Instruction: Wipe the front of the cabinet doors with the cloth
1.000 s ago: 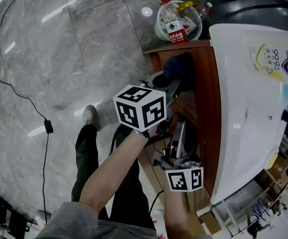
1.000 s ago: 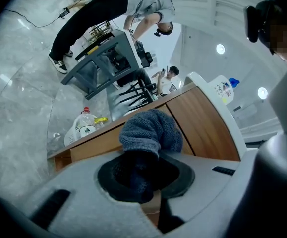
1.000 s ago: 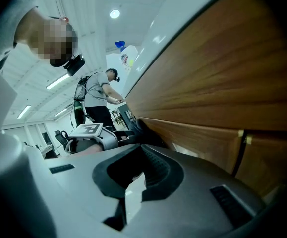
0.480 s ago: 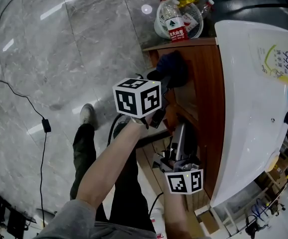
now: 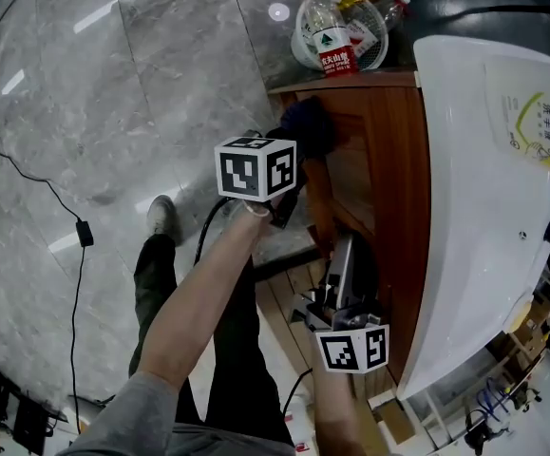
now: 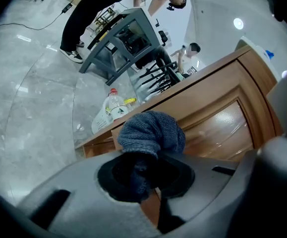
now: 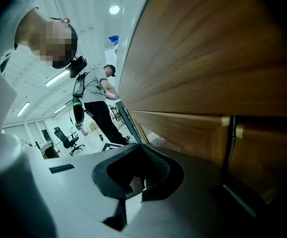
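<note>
Blue-grey cloth [image 6: 150, 133], clamped in the left gripper's [image 6: 144, 175] fingers, meets the cabinet door [image 6: 217, 128] corner. Right gripper [image 7: 132, 181] fingers are together, empty. Wiping looks under way; next, sweep across the panel.

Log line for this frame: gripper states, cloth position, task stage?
left gripper: shut on dark blue cloth | position: at cabinet door front | right gripper: shut, empty, close to cabinet door | stage: wiping

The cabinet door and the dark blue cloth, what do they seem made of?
The reddish-brown cabinet door looks like wood or veneer, glossy varnished: grain lines and bright reflections show. The dark blue cloth looks like knitted or terry fabric, matte: its surface is ribbed and fuzzy.
</note>
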Tool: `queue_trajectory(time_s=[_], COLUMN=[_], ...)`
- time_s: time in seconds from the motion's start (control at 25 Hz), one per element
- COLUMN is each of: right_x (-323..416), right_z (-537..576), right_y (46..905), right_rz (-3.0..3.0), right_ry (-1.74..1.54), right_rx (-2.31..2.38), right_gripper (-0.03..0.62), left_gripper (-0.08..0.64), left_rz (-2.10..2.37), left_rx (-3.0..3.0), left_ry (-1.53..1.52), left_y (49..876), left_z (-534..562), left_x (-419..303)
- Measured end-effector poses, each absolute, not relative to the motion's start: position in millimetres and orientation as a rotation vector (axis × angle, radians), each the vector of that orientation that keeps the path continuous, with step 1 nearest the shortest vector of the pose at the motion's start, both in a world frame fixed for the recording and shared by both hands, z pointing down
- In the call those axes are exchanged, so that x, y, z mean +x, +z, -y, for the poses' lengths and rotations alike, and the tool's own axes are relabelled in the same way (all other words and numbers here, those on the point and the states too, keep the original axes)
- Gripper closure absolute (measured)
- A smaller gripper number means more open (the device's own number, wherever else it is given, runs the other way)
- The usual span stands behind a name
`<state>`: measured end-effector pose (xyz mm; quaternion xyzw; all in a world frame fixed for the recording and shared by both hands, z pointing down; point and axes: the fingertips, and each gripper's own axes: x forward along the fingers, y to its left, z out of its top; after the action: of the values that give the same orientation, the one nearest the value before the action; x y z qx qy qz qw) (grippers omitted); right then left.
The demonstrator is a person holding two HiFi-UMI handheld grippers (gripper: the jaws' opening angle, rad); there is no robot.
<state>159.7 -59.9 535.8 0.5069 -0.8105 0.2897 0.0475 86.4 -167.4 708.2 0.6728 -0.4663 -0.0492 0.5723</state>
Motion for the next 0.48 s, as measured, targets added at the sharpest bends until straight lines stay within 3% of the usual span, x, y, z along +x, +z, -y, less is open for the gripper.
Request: queue_trajectory(time_s=[0.48], right_x=[154], right_z=[68], right_y=[543], right_rz=[2.481], right_ry=[0.883], right_rx=[1.506], right_gripper=[0.581], left_gripper=[0.514], left_rz=[1.114], left_rx=[1.566], left_ry=[0.002], left_y=[748], left_z=[167], left_x=[84])
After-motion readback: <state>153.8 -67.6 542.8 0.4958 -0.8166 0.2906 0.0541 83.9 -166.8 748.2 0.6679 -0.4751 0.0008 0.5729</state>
